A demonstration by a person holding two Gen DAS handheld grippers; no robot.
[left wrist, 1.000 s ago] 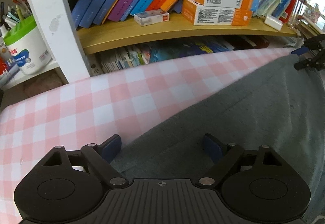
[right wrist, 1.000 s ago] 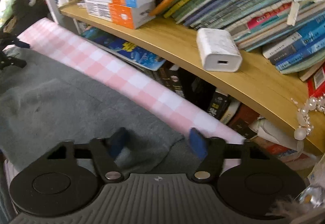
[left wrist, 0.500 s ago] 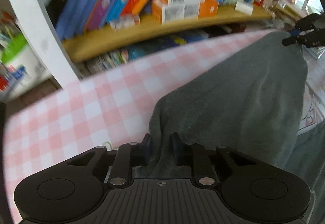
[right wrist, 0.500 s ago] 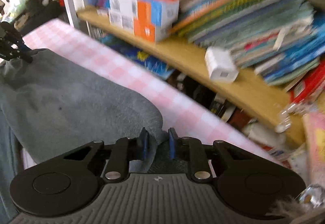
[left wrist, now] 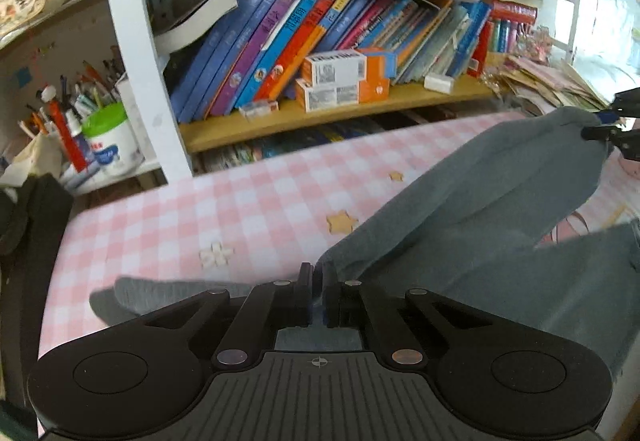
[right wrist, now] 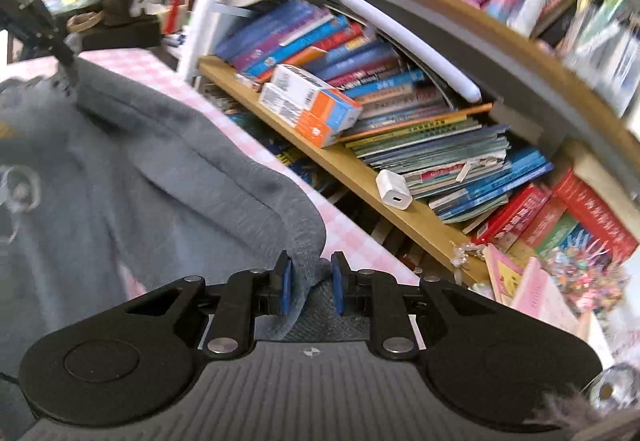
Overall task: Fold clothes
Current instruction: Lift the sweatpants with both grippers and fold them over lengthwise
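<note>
A grey sweatshirt [left wrist: 480, 201] lies on the pink checked tablecloth [left wrist: 200, 209]. Its far edge is lifted off the table and hangs between my two grippers. My left gripper [left wrist: 318, 281] is shut on one corner of that edge. My right gripper [right wrist: 308, 277] is shut on the other corner, with grey cloth [right wrist: 160, 169] bunched between its blue pads. The right gripper also shows at the right edge of the left wrist view [left wrist: 608, 125], and the left gripper shows at the upper left of the right wrist view [right wrist: 60, 53]. A printed design shows on the sweatshirt at the left of the right wrist view.
A bookshelf [left wrist: 320, 109] with leaning books and orange-white boxes [left wrist: 344, 77] stands right behind the table. A white charger [right wrist: 394, 195] lies on the shelf. A pen holder and a white tub [left wrist: 108, 145] stand at left. Papers pile at the right.
Both grippers closed on the sweatshirt's far edge, then lifted it and pulled back from the shelf. The tablecloth under that edge is now uncovered.
</note>
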